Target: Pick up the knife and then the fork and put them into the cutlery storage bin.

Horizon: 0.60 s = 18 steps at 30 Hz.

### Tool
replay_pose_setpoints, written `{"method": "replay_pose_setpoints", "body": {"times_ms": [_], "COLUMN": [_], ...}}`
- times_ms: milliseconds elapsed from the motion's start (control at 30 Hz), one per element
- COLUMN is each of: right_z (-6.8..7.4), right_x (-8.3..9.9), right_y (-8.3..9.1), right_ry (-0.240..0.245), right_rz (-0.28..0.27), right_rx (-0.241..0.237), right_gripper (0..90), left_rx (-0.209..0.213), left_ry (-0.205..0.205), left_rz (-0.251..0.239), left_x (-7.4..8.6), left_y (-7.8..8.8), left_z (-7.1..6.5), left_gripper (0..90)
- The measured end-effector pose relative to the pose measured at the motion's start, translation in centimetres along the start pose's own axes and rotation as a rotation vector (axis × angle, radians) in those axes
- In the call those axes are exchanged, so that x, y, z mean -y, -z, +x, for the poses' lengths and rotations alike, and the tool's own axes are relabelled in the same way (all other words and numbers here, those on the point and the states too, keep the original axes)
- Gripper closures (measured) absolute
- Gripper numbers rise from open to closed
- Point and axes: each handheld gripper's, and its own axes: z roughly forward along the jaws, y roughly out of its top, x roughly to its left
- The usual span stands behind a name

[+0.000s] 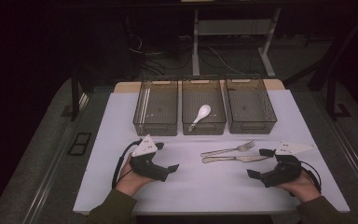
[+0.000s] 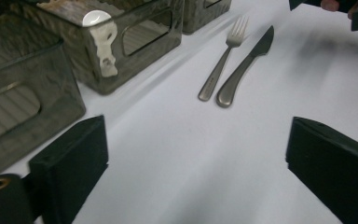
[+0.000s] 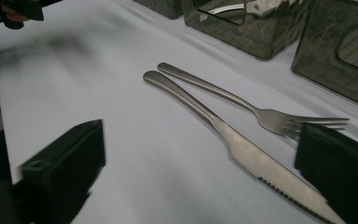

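We note three clear bins at the far edge of the desk (image 1: 121,186); the middle bin (image 1: 203,125) holds a white spoon (image 1: 200,115). Nothing stands between our grippers and the cutlery. The fork (image 1: 228,149) and knife (image 1: 235,159) lie just beside each other on bare desk, roughly parallel, long axes running 9 to 3 o'clock, tines and blade toward 3. The left gripper (image 1: 171,168) hovers at 9 of them, jaws wide and empty. The right gripper (image 1: 256,163), at 3, also gapes, nothing clasped.
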Motion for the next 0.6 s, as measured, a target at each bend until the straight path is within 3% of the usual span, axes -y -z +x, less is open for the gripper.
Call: {"method": "replay_pose_setpoints", "body": {"times_ms": [100,233,333,533,600], "right_z": [0.0,-0.2,-0.8,-2.4,-2.9], "right_x": [-0.5,-1.0,-1.5,-2.7,-2.9], "right_y": [-0.1,-0.5,-0.8,-1.1,-1.3], "right_ry": [0.021,0.037,0.036,0.011,0.025], "right_rz": [0.02,0.049,0.064,0.083,0.095], "right_rx": [-0.01,-0.025,-0.041,0.007,0.019], "right_gripper": [13.2,22.5,37.3,54.0,62.5], "left_rx": [-0.016,-0.018,-0.023,-0.011,-0.012], "left_ry": [-0.017,0.03,0.019,0.024,0.018], "left_rz": [0.023,0.007,0.003,0.016,0.026], "left_x": [0.8,1.8,2.1,2.2,2.2], "left_y": [0.7,1.8,2.2,1.8,1.7], "left_z": [-0.2,-0.2,-0.3,-0.4,-0.4], "left_gripper": [0.0,0.0,0.0,0.0,0.0]}}
